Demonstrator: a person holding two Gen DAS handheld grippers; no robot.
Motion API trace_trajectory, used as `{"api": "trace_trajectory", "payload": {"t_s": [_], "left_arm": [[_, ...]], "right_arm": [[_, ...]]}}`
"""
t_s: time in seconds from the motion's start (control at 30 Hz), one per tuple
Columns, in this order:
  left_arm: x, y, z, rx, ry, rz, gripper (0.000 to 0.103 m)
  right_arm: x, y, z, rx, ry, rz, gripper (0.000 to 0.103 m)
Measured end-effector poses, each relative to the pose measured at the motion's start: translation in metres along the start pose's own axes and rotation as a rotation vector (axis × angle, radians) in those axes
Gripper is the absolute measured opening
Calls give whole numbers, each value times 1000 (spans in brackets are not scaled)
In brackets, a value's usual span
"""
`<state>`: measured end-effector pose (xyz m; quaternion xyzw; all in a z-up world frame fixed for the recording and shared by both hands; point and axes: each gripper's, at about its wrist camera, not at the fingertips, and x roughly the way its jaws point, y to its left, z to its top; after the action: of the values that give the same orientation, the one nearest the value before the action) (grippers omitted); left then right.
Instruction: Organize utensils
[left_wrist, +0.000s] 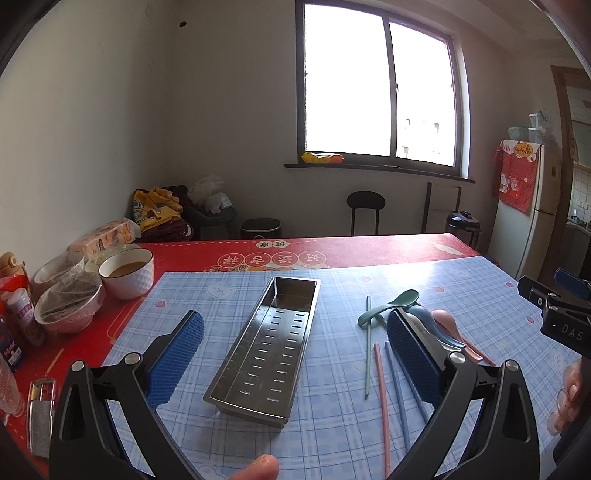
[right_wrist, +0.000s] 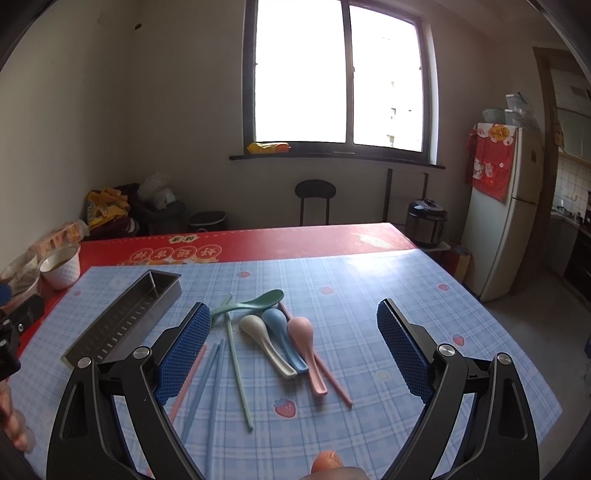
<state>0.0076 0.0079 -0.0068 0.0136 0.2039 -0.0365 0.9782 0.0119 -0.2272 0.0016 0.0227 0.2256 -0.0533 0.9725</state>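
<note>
Both jaws wide, nothing held. Left gripper (left_wrist: 295, 354) hangs over the tray (left_wrist: 264, 349), blue pads either side of it, not touching. Right gripper (right_wrist: 293, 350) hangs over the utensil pile, pads clear of everything.

Tray: steel, slotted floor, no utensils in it, lying angled on the blue plaid mat (right_wrist: 369, 295), just left of the pile.

Pile, near to far in the right wrist view:
- pink chopstick (right_wrist: 190, 376) and blue chopsticks (right_wrist: 205, 384) side by side, partly behind the left pad
- green chopstick (right_wrist: 238, 369) just right of them
- white spoon (right_wrist: 264, 339), blue spoon (right_wrist: 282, 334), pink spoon (right_wrist: 308, 350) in a row, touching, bowls down and pointing away
- second pink chopstick (right_wrist: 332, 380) running under the pink spoon
- green spoon (right_wrist: 255, 302) at the far end, lying across the top of the green chopstick

A thumb tip shows at the bottom edge of each wrist view. Right gripper body also shows at the right edge of the left wrist view.

Table's left edge: white bowl (left_wrist: 127, 271) with brown liquid, two film-covered bowls (left_wrist: 68, 306) beside it, all on the red cloth (left_wrist: 369, 249).

Far side: black stool (left_wrist: 365, 210), window (left_wrist: 376, 88), fridge (left_wrist: 532, 206) on the right.
</note>
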Motion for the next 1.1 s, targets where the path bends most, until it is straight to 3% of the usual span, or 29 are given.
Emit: {"api": "trace_trajectory", "payload": {"t_s": [0.17,0.3,0.4,0.57,0.73,0.87,1.1], "left_arm": [[2,-2,-8,-12,-8,-60,97],[10,-3,-15,-30,13,-107,97],[17,-7,-24,-25,31,-149,95],[16,-31,-35,78,1,-190,92],[37,-35,-42,61,97,-263,96],[49,-41,-49,74,141,-265,96],[71,-59,-65,112,221,-316,96]], "right_arm": [[10,-1,-7,1,21,15,88],[24,-1,-17,7,55,114,88],[37,-2,-27,21,89,134,88],[58,-2,-42,10,157,160,88],[74,-8,-54,13,206,152,88],[79,-15,-58,16,186,116,88],[96,-28,-62,79,213,150,89]]}}
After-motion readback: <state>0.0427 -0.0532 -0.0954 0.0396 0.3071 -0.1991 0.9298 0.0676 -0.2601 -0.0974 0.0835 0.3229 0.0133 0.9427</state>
